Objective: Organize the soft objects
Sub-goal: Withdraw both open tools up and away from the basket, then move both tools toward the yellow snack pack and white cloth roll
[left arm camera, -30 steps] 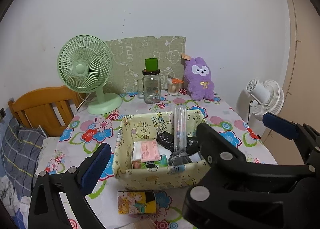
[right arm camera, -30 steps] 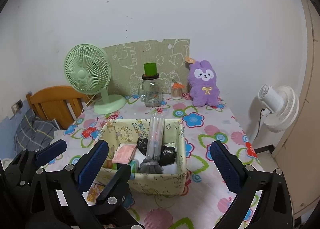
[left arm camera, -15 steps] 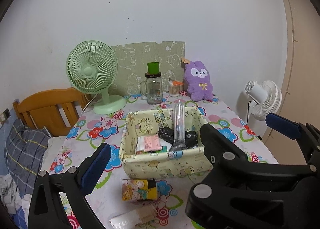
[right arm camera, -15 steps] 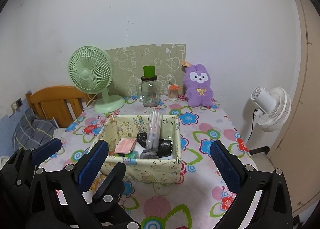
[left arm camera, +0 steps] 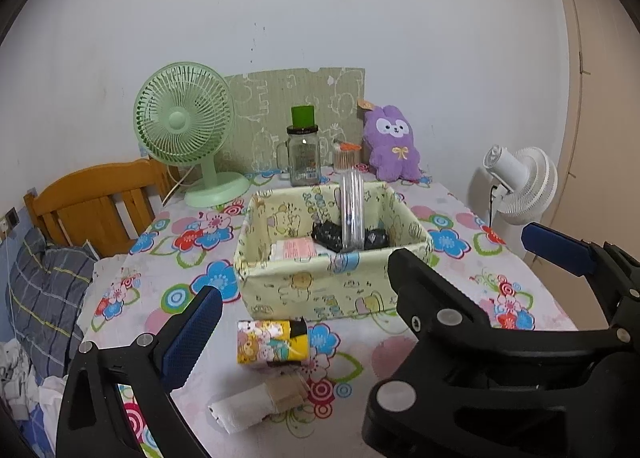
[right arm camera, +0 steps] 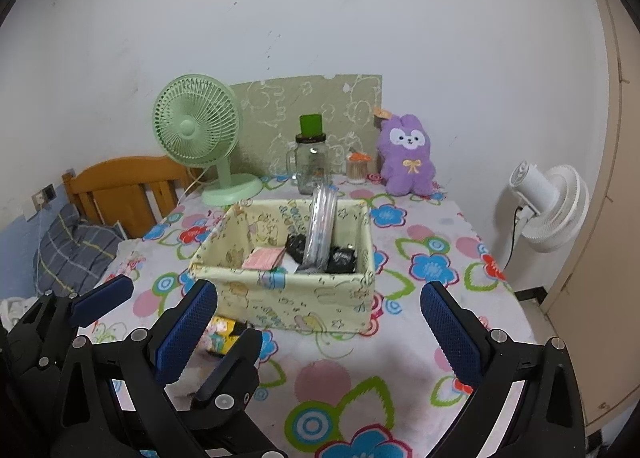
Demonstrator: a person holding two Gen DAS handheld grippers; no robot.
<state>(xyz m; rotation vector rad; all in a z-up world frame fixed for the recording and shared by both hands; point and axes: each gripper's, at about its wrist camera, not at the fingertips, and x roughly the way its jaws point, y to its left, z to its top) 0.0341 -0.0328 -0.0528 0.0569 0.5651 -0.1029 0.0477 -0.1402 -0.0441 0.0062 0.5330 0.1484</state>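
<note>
Both grippers have drawn back from the yellow fabric storage box (left arm camera: 332, 258) over the last second, so the box now sits further off and more of the flowered tablecloth (right arm camera: 432, 270) shows in front of it. The pull-back has uncovered two things at the near edge: a small cartoon-printed yellow pack (left arm camera: 272, 340) just in front of the box, and nearer still a rolled white cloth bundle (left arm camera: 256, 408) with a tan band around it. To my eye this means nothing is being carried right now and the next pick is being lined up, most likely one of those two loose pieces.

The left gripper (left arm camera: 360, 270) has its jaws spread wide and empty. The right gripper (right arm camera: 320, 322) is likewise wide open with nothing between its blue pads (right arm camera: 184, 330).

The purple plush rabbit (left arm camera: 394, 148) stands upright at the back of the table against the wall, beside the glass mug jar with a green lid (left arm camera: 304, 156), well apart from the box.

Inside the box I can make out a pink packet (left arm camera: 298, 248), something crumpled and black (left arm camera: 328, 234) and a clear plastic tube (left arm camera: 352, 214) leaning up over the rim, but the near wall hides the bottom. From the right wrist view the yellow pack is mostly covered by the left gripper's frame, and the white bundle is hard to make out
</note>
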